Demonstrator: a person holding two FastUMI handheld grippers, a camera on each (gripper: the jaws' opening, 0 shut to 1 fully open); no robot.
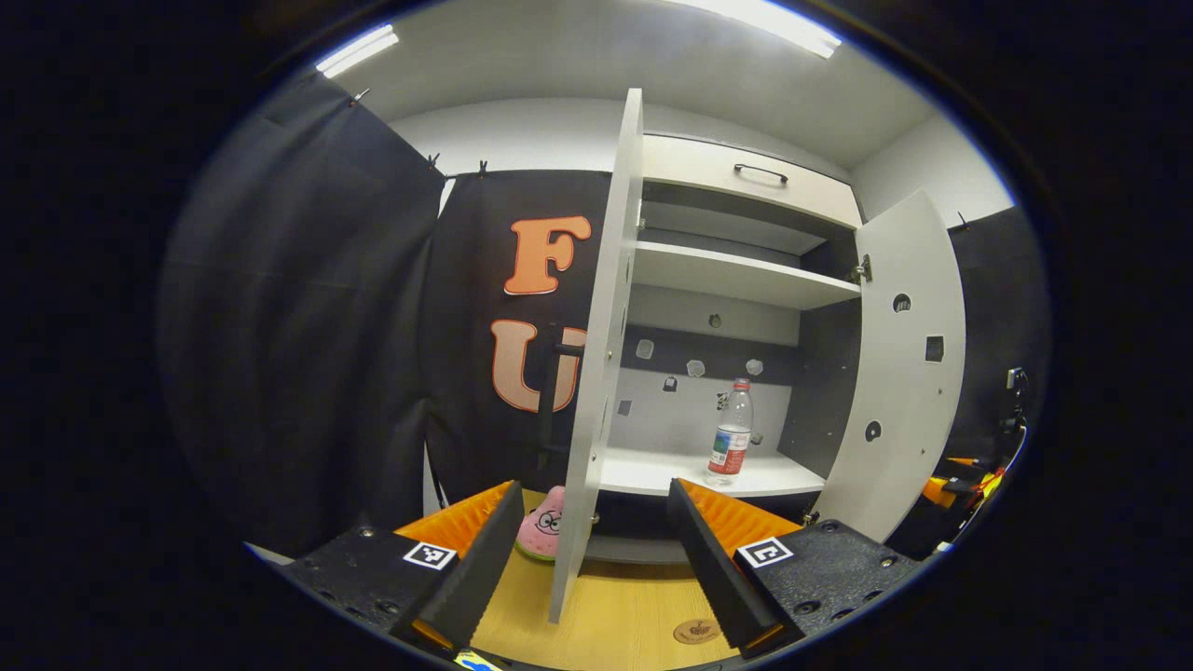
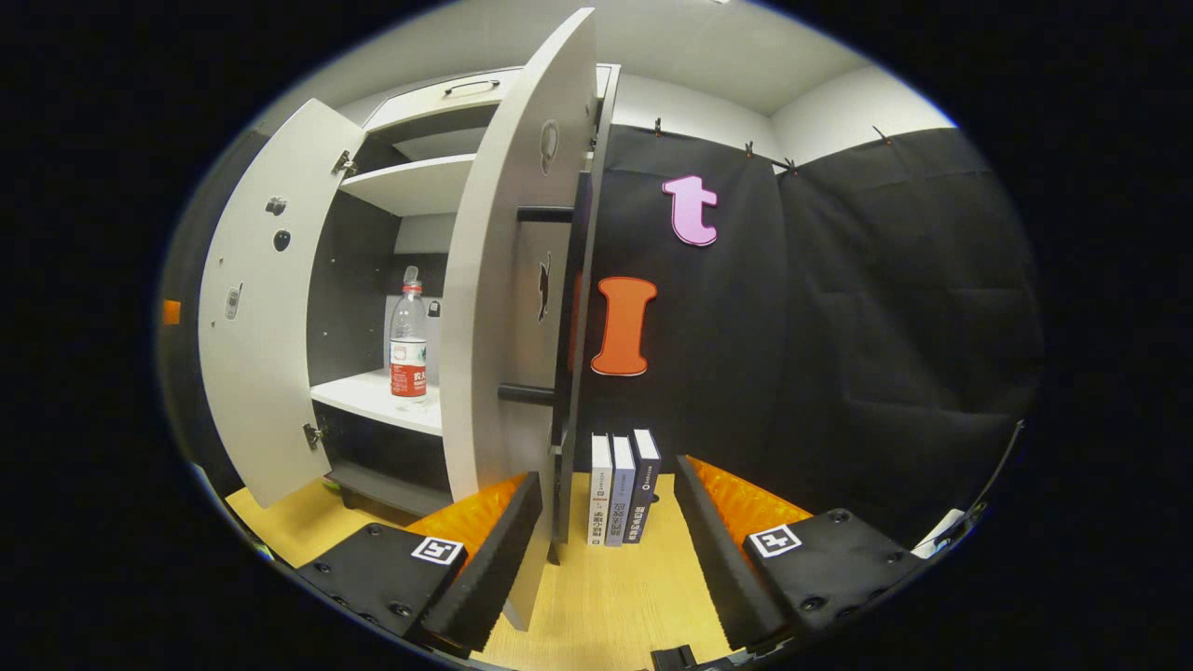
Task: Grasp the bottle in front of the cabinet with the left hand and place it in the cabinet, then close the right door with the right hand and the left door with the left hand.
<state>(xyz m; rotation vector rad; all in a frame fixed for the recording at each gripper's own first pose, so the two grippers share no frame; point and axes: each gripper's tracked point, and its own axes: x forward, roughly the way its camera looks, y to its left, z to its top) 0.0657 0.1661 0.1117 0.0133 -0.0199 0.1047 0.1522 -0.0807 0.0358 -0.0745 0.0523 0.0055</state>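
We see bottle (image 1: 731, 435) upright on cabinet shelf (image 1: 652, 473), placed. Left claw (image 1: 595, 545) and right claw (image 2: 606, 522) spread wide, empty, each framing door edge, ready to push.

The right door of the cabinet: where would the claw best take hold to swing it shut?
Probably the free outer edge of the right door, approached from outside. The panel stands wide open, edge-on to the open right claw, and its thin edge fits between the fingers.
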